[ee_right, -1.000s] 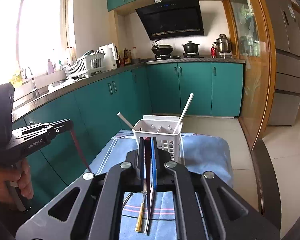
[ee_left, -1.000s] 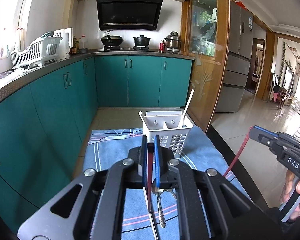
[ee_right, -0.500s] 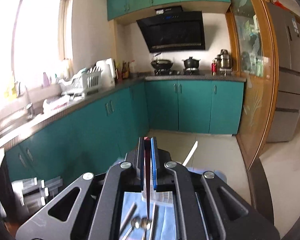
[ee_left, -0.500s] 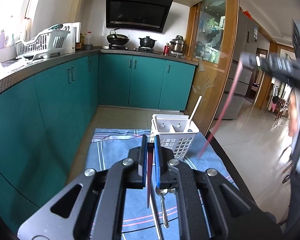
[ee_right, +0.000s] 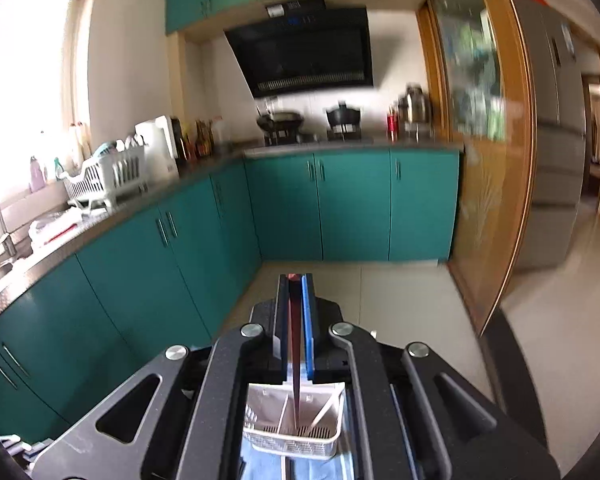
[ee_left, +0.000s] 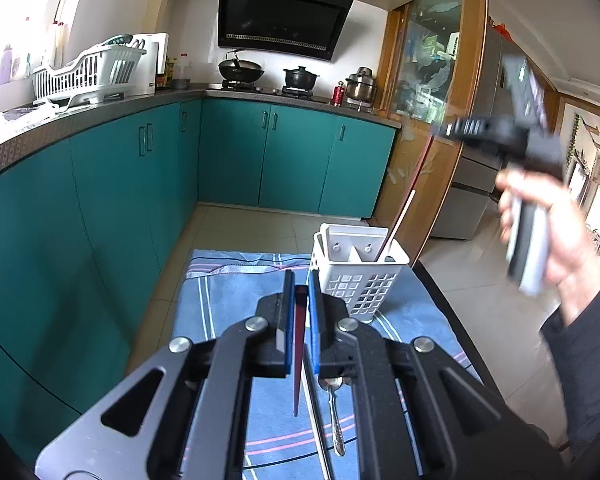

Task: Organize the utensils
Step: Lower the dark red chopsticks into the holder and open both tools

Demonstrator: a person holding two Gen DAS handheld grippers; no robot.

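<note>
Above the white caddy (ee_right: 296,424), we are aiming the right gripper's (ee_right: 295,320) clamped red chopstick (ee_right: 296,360) into a compartment; the left gripper (ee_left: 300,320) is pinching another red chopstick (ee_left: 299,356) nearby.

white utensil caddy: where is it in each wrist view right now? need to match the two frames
Left wrist: white utensil caddy stands right of centre on the blue cloth, just beyond the left gripper.
Right wrist: caddy sits at bottom centre, seen from above, under the right gripper.
Shared landmark: the black range hood on the far wall.

White slotted caddy (ee_left: 360,276) upright on cloth, white chopstick (ee_left: 394,228) leaning inside.
</note>
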